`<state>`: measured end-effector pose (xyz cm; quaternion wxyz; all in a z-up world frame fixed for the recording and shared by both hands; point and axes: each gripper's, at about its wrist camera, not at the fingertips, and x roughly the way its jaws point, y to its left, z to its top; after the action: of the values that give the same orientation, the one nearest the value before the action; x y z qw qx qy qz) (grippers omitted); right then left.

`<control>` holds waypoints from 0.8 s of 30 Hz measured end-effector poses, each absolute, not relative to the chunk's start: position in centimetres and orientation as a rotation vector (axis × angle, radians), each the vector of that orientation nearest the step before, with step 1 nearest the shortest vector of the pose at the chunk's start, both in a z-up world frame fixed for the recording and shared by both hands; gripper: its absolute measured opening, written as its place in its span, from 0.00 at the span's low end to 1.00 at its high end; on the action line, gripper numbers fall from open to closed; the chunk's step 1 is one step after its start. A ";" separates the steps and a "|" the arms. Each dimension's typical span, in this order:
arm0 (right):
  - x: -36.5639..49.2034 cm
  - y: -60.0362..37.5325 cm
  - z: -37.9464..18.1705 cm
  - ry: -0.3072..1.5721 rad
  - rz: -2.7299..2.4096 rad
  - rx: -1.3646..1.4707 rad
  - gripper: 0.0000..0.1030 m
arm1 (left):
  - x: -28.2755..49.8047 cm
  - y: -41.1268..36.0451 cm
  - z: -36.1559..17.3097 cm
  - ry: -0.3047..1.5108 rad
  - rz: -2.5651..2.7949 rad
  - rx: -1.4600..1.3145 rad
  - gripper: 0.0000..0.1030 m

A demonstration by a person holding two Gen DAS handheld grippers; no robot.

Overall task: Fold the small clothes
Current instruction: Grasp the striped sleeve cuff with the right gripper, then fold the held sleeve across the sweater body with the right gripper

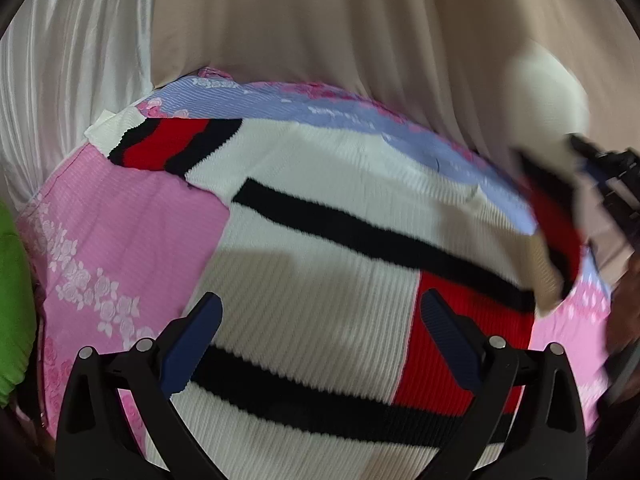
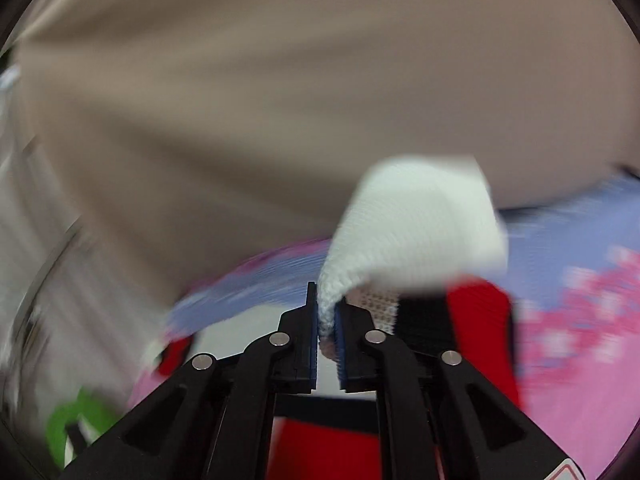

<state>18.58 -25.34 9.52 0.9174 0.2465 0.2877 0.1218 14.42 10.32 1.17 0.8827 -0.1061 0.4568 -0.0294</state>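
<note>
Left wrist view: the left gripper (image 1: 320,340) is hovering with fingers spread wide and empty, the ribbed knit sweater (image 1: 320,248) lying flat below and between them on a pink floral sheet (image 1: 120,232). Right wrist view: the right gripper (image 2: 327,328) is pinching the sweater's white cuff (image 2: 416,220), which is bulging beyond its pads.

The sweater (image 1: 320,232) is a small ribbed knit, white with black bands and red blocks. Its body lies spread flat. One sleeve (image 1: 160,144), with a red and black cuff, lies out flat at the upper left in the left wrist view. The other sleeve (image 2: 416,220) is lifted off the body, its white end bunched and folded over, with its red and black part (image 2: 460,320) hanging below; it is blurred.
</note>
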 end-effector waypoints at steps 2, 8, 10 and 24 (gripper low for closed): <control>20.7 -17.6 8.5 0.641 0.391 0.425 0.23 | 16.4 11.3 0.9 0.960 -0.080 -0.282 0.95; 19.3 -13.6 2.1 0.762 0.208 0.291 0.54 | 23.8 12.1 -3.7 1.054 -0.097 -0.373 0.95; 15.9 -16.9 0.1 0.782 0.029 0.256 0.67 | 25.9 12.2 -5.6 1.092 -0.067 -0.399 0.95; 17.1 -19.7 -7.4 0.967 -0.102 0.072 0.30 | 30.9 13.0 -9.3 1.110 -0.011 -0.596 0.09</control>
<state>17.14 -19.71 -7.41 0.8835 0.0346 0.4646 -0.0491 30.87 13.01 -9.26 0.8081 -0.2787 0.5189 -0.0051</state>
